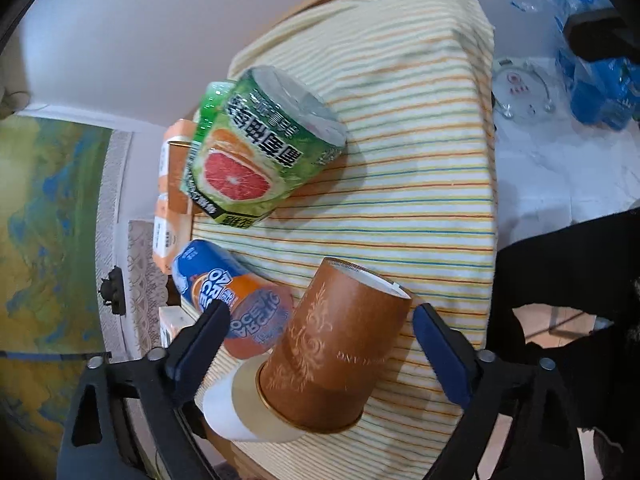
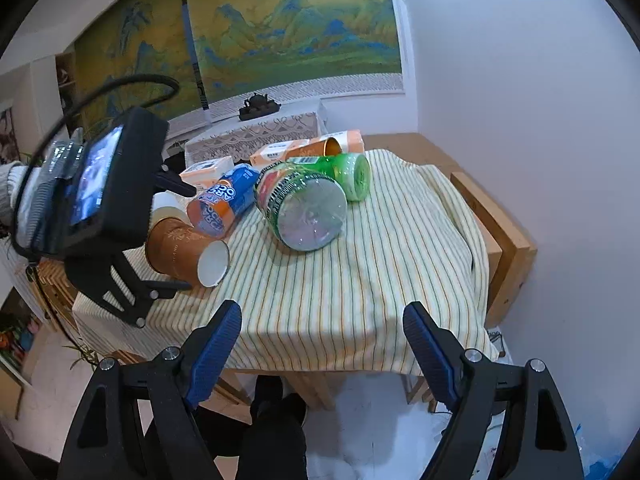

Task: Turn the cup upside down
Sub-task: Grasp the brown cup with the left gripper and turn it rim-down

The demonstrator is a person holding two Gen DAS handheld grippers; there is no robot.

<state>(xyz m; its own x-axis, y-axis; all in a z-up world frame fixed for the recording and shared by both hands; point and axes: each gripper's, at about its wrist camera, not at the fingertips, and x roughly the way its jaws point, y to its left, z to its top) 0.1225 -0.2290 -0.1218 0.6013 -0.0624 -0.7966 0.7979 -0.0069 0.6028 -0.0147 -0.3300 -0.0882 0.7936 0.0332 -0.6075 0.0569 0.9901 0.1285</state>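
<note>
A brown paper cup (image 1: 336,344) with a gold pattern lies on its side on the striped cloth (image 1: 420,152). Its mouth rests against white nested cups (image 1: 240,412). My left gripper (image 1: 320,316) is open, its blue fingers (image 1: 440,352) on either side of the cup without touching it. In the right wrist view the cup (image 2: 184,252) lies at the table's left, its white base facing the camera, with the left gripper's body (image 2: 108,196) beside it. My right gripper (image 2: 320,320) is open and empty before the table's front edge.
A big green grapefruit tub (image 1: 256,148), a green bottle (image 2: 352,176), a blue-orange can (image 1: 236,300) and orange cartons (image 1: 176,176) lie on the cloth behind the cup. A glass dish (image 1: 520,92) and blue wrappers (image 1: 600,80) lie on the floor. The wooden table edge (image 2: 500,232) is at right.
</note>
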